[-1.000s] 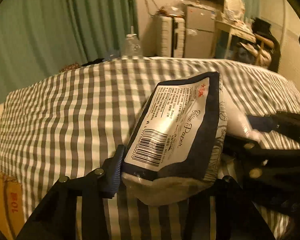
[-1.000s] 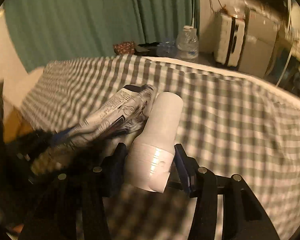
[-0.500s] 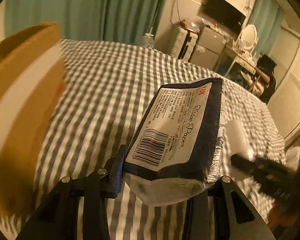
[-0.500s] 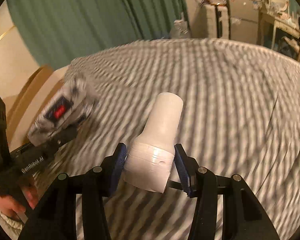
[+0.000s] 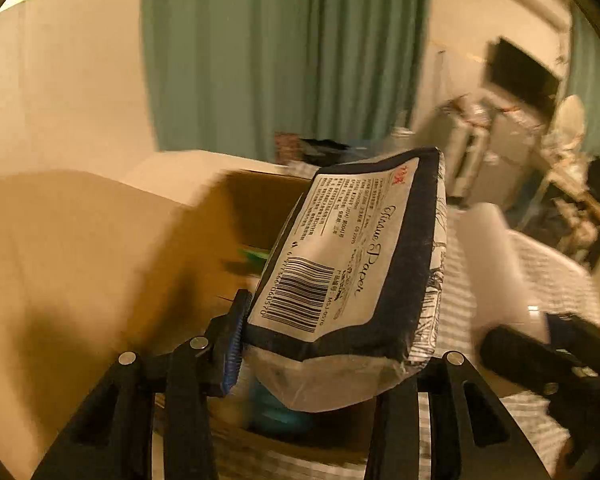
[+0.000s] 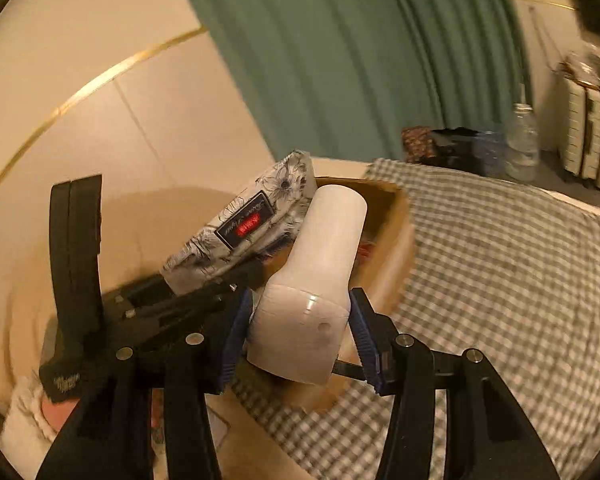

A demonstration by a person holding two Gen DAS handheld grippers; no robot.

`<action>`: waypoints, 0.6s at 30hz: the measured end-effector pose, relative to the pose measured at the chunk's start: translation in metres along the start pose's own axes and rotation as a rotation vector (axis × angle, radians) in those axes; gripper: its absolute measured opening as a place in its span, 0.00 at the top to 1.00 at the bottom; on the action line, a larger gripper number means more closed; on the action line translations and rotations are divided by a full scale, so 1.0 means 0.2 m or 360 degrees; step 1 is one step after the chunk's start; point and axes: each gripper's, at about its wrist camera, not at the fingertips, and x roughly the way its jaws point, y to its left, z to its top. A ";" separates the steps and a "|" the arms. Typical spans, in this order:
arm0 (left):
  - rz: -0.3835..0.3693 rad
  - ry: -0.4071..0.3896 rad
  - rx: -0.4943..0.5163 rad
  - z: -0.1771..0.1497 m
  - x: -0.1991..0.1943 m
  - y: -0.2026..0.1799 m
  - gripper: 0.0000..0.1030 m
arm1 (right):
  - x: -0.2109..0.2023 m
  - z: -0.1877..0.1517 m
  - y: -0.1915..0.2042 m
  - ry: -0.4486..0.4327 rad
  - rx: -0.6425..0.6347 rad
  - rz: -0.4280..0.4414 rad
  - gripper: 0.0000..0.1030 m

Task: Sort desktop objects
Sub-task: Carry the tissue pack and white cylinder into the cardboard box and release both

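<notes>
Your left gripper (image 5: 332,344) is clamped on a tissue pack (image 5: 352,264); its jaws have just been easing open a little, yet the pack is between the pads and they press on its lower end. Your right gripper (image 6: 300,328) is clenched on the wide base of a white bottle-shaped container (image 6: 316,280), blue pads against both sides.

Largest around you is the gingham-covered bed (image 6: 500,280), filling the right of the right wrist view, with a green curtain (image 6: 340,60) hanging behind it. At the bed's left edge sits an open cardboard box (image 6: 392,236); in the left wrist view its brown inner wall (image 5: 100,260) spreads wide under your left gripper, with something green and something teal lying inside, too blurred to name.

You hold the tissue pack tilted, barcode side up, above the box opening. The white container points up and away, its narrow end over the box's near rim, just beside the tissue pack. A clear plastic bottle (image 6: 522,144) stands beyond the bed's far edge.
</notes>
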 end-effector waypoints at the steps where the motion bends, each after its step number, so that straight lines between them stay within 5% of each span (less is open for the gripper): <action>1: 0.0038 0.0018 0.0027 0.02 0.05 0.07 0.59 | 0.06 0.01 0.01 0.0018 0.0002 0.0007 0.52; 4: 0.0075 0.0017 0.0098 0.03 0.14 0.13 0.40 | 0.24 0.04 0.01 0.0119 0.0035 0.0039 0.51; 5: 0.0095 -0.0006 0.0104 0.03 0.16 0.14 0.21 | 0.30 0.07 -0.01 0.0157 0.0043 0.0030 0.40; 7: 0.0151 -0.0064 0.0094 0.03 0.17 0.16 0.03 | 0.32 0.06 -0.06 0.0194 0.0057 -0.0089 0.19; 11: 0.0076 -0.0082 0.0168 0.02 0.17 0.09 0.00 | 0.20 0.01 -0.08 0.0095 0.0035 -0.0247 0.13; 18: -0.0089 -0.0201 0.0140 0.04 -0.02 -0.08 0.00 | -0.27 -0.05 -0.12 -0.0147 -0.0099 -0.0860 0.00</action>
